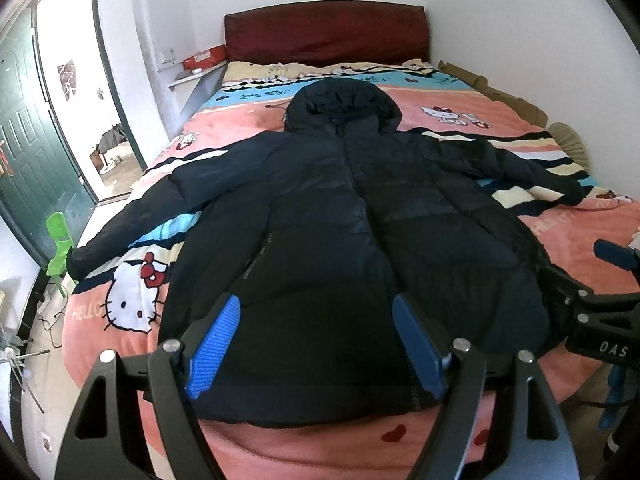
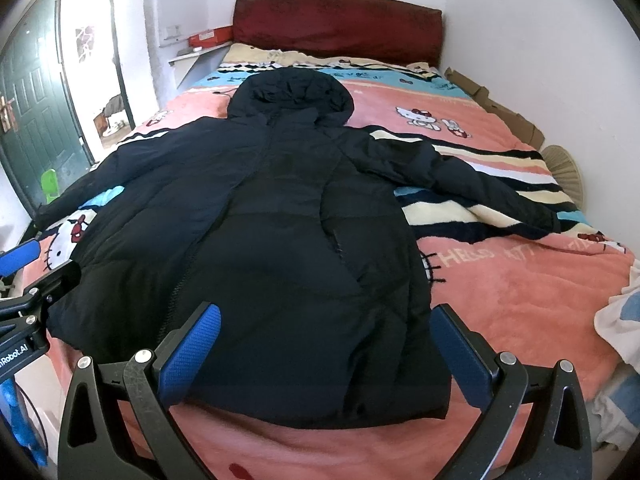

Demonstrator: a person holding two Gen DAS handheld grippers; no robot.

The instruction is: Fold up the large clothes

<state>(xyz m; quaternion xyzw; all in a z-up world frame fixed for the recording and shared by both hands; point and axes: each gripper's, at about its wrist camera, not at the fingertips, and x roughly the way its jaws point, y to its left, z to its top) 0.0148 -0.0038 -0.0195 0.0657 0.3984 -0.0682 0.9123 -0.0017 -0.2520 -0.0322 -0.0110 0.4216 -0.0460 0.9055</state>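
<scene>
A black hooded puffer jacket lies flat and face up on the bed, hood toward the headboard, both sleeves spread out sideways; it also shows in the right wrist view. My left gripper is open, its blue pads hovering over the jacket's hem, left of the zip. My right gripper is open over the hem's right part. Each gripper shows at the edge of the other's view: the right one, the left one. Neither holds anything.
The bed has a pink cartoon-cat blanket and a dark red headboard. A green door and a green plastic chair stand at the left. Cardboard lines the right wall. White cloth lies at the right edge.
</scene>
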